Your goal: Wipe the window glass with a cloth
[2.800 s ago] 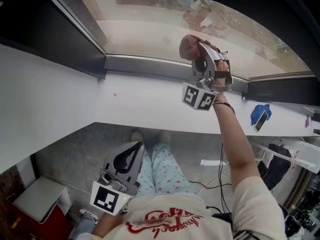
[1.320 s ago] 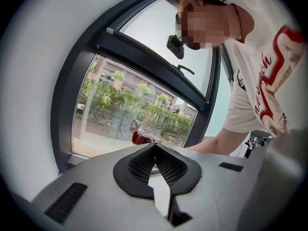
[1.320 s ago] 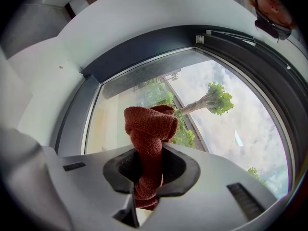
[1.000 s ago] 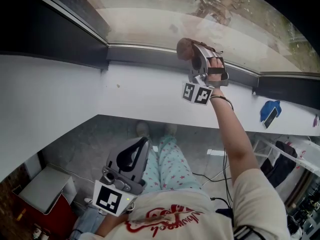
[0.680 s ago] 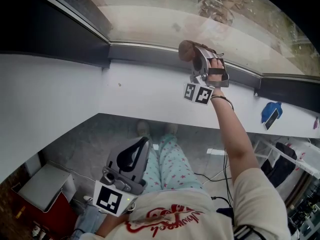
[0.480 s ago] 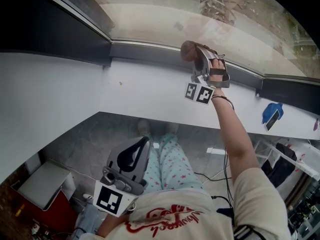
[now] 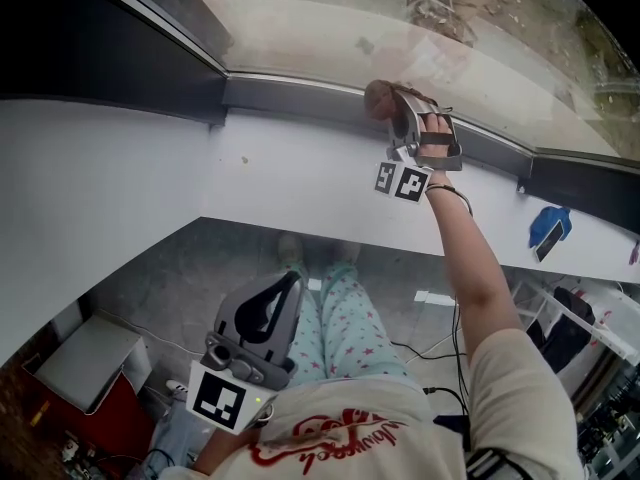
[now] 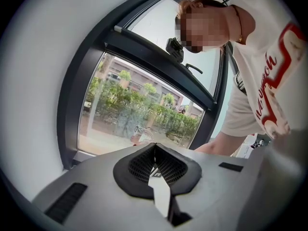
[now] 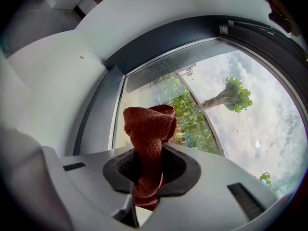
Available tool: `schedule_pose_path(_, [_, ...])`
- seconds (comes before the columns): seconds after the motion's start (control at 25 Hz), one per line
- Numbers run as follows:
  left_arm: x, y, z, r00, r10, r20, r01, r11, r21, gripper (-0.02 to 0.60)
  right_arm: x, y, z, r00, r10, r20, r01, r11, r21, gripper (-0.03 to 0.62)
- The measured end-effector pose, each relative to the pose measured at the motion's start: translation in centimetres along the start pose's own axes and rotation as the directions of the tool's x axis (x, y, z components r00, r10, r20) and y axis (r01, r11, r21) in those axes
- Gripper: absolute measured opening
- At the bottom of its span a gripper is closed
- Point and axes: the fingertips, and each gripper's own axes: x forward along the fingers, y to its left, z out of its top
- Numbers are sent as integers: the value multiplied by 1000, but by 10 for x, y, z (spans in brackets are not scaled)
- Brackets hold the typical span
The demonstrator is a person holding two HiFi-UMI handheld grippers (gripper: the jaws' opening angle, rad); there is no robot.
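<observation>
Hanging low and near, by the person's lap, the left gripper (image 7: 282,293) has its jaws pressed together with nothing between them. Farther out and to the right, past the white sill (image 7: 250,178), the right gripper (image 7: 392,108) is raised, jaws clamped on a bunched reddish-brown cloth (image 7: 377,96). The cloth sits at the lower edge of the window glass (image 7: 330,28), over the dark frame (image 7: 290,93); contact with the glass cannot be confirmed.

Your white sill (image 7: 300,183) crosses the middle of the frame, with a blue item (image 7: 553,218) lying on it at far right. Below, the grey floor (image 7: 170,288) carries your shoes (image 7: 291,249).
</observation>
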Motion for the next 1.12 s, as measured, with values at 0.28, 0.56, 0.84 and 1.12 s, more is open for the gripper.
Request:
schedule_pose_path(0.28, [3,3,-2,1000,15,-3,-15,1000,2,21,8,19,-5,999,39,-22,-38,999,20,63])
schedule_pose_path(0.56, [2,2,0,1000,21,0,-21,1000,2,21,11,30,-6,998,64,-19,-64,998,26,64])
schedule_pose_path(0.84, [1,4,-8,999,33,-14,-33,999,-13,21,20,58,-16,987,150,-61,-150,989,13,66])
schedule_pose_path(1.12, [4,13,-8,999,43,-14,-43,999,-22,21,23,67,-21,984,167,-58,-168,986,-18,66])
